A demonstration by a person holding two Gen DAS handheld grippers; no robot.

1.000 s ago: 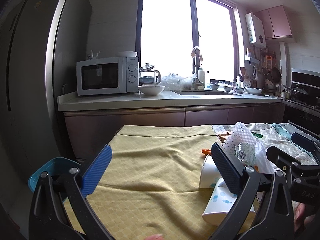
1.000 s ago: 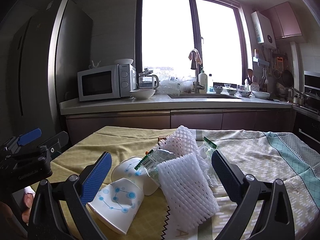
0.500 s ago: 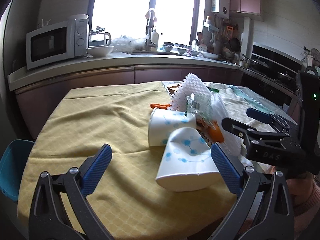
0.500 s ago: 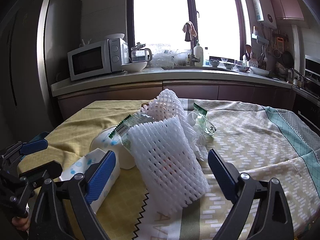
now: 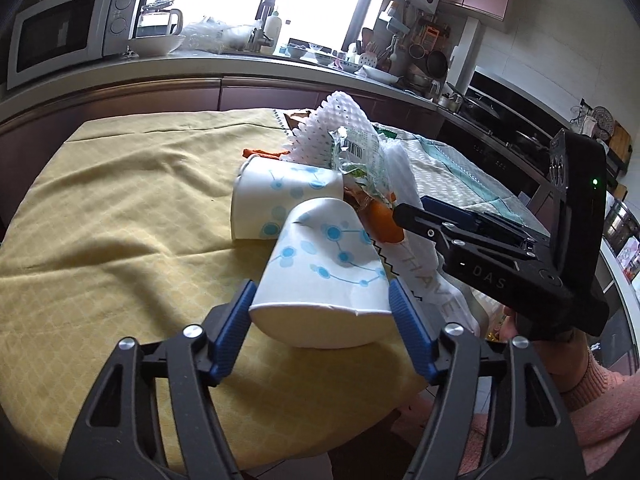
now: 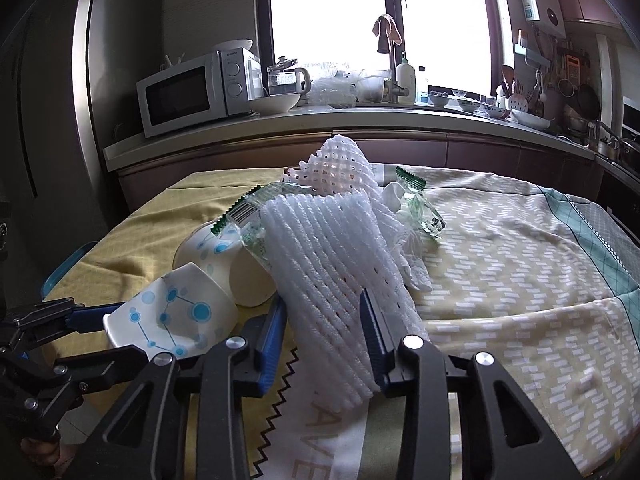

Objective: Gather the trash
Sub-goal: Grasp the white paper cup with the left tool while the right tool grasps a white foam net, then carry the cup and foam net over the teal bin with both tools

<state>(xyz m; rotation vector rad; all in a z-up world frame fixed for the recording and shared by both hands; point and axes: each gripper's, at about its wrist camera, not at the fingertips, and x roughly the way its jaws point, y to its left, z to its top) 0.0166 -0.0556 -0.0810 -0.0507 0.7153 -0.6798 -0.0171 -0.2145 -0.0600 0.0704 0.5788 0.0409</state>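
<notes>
- We have our left gripper (image 5: 320, 320) set around the crushed paper cup (image 5: 326, 264) that lies on its side at the near edge of the table (image 5: 120, 240). Its jaws are closing, and the blue pads look to be touching the cup's rim end on both sides.
- This cup is light, thin and already dented, so we expect it to fold further under a firm squeeze. A hold across the rolled rim, its stiffest part, is where we want the pads.
- A second paper cup (image 5: 276, 200) lies just behind it, touching it, with wrappers (image 5: 360, 160) and some orange scrap (image 5: 384, 220) piled against both.
- Our right gripper (image 6: 324, 340) straddles the lower end of the white foam net (image 6: 332, 264). Its jaws are closing with the net between them, and the right-hand pad seems to press into the foam, while we cannot tell whether the left-hand one touches.
- The net is very light, soft and springy. It will squash flat and may slip or spring free, so we judge a deep bite across several ribs safer than a pinch at the edge.
- It leans on the cups and a second net (image 6: 340, 168), so lifting it may drag neighbours along.
</notes>
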